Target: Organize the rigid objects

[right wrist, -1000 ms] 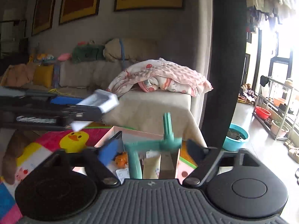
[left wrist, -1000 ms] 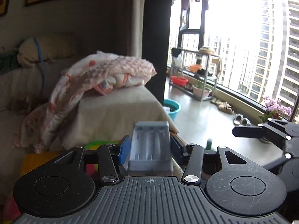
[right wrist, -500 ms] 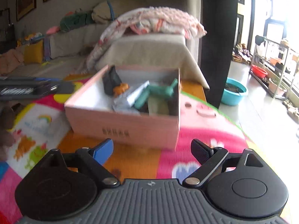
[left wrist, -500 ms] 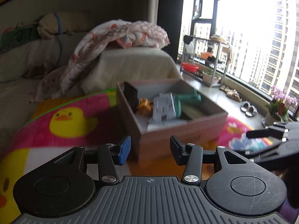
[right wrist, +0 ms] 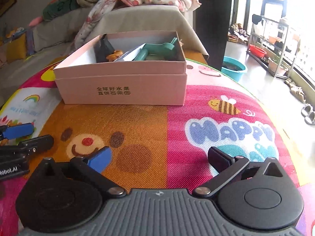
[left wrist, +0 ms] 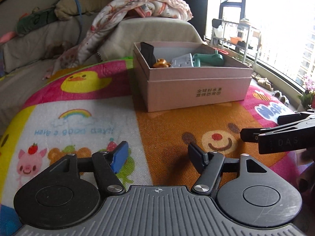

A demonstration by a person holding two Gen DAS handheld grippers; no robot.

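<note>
A pink cardboard box (left wrist: 196, 90) (right wrist: 122, 86) stands on the colourful play mat. Inside it lie a grey battery holder (left wrist: 182, 61), a green plastic piece (left wrist: 208, 59) (right wrist: 157, 50), a small orange figure (left wrist: 161, 63) (right wrist: 115, 54) and a black object (left wrist: 147, 52) (right wrist: 103, 48). My left gripper (left wrist: 157, 155) is open and empty, low over the mat in front of the box. My right gripper (right wrist: 159, 158) is open and empty, also low over the mat in front of the box. Each gripper shows at the edge of the other's view: the right (left wrist: 279, 135), the left (right wrist: 19, 139).
The play mat (left wrist: 167, 129) (right wrist: 196, 118) covers the table. A sofa with a blanket (left wrist: 141, 5) and cushions stands behind the box. A teal basin (right wrist: 234, 67) and a rack (right wrist: 275, 43) stand on the floor by the window at the right.
One second ago the left gripper held the grey battery holder and the right held the green piece. Both now lie in the box. Both grippers opened and pulled back low over the mat.
</note>
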